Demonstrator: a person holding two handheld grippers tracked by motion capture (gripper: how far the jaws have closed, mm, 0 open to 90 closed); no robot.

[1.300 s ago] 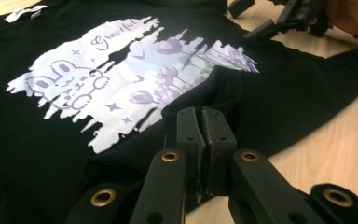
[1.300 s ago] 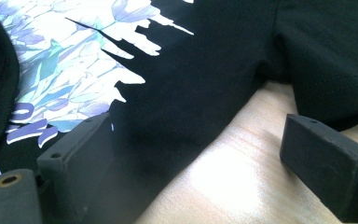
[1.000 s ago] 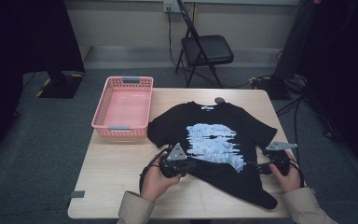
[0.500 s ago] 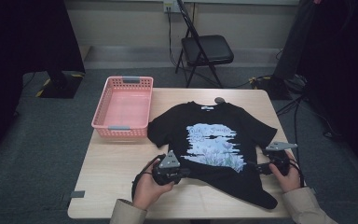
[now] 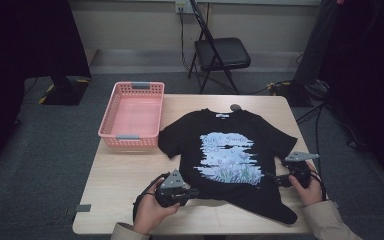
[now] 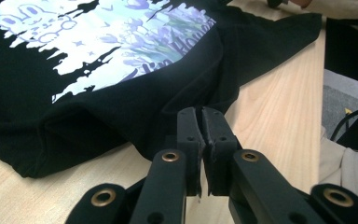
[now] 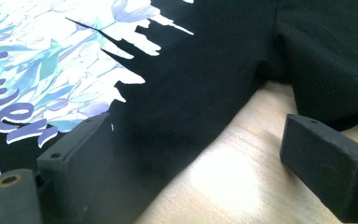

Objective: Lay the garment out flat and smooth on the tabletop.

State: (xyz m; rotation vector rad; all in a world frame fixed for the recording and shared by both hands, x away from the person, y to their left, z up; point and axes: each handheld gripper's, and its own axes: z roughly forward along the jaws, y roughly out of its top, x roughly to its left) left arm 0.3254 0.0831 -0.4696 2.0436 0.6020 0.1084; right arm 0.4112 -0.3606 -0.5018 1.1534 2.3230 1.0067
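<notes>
A black T-shirt (image 5: 230,150) with a blue and white flower print lies face up on the wooden table (image 5: 125,175), its collar at the far side. My left gripper (image 5: 194,191) is at the shirt's lower left hem. In the left gripper view that gripper (image 6: 201,112) is shut, its tips pinching the puckered hem of the T-shirt (image 6: 121,70). My right gripper (image 5: 272,178) rests at the shirt's right side. In the right gripper view it (image 7: 200,126) stands open, with one jaw over the T-shirt (image 7: 205,70) and the other over bare wood.
An empty pink basket (image 5: 132,115) sits on the table's far left corner. A small dark object (image 5: 235,106) lies beyond the collar. A black folding chair (image 5: 222,52) stands on the floor behind the table. Bare wood runs along the front edge.
My left gripper has drawn back toward the table's front edge and slightly left, with the shirt's lower left hem following it. The right gripper has stayed where it was.
</notes>
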